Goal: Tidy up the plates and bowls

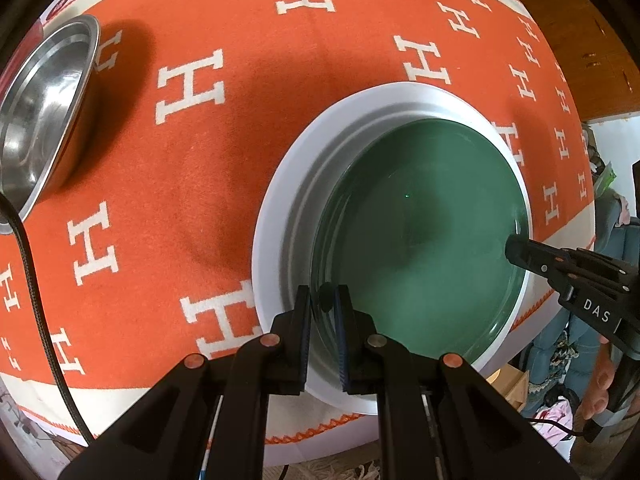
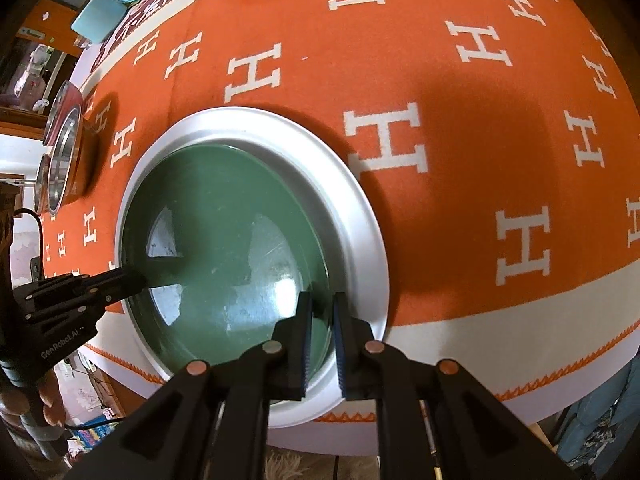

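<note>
Sitting inside a wide silver metal plate [image 1: 280,200] on the orange H-patterned cloth [image 1: 200,160], the round green glass plate [image 1: 420,232] gets its rim pinched by the left gripper [image 1: 325,304] and right gripper [image 2: 322,312] on opposite sides.

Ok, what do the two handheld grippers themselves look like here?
Both are matte black plastic. The left gripper and right gripper each have two flat fingers lined with ribbed blue pads, on linkage arms with copper-coloured rivets. White lettering marks the bodies. A braided black cable trails on the left side.
</note>
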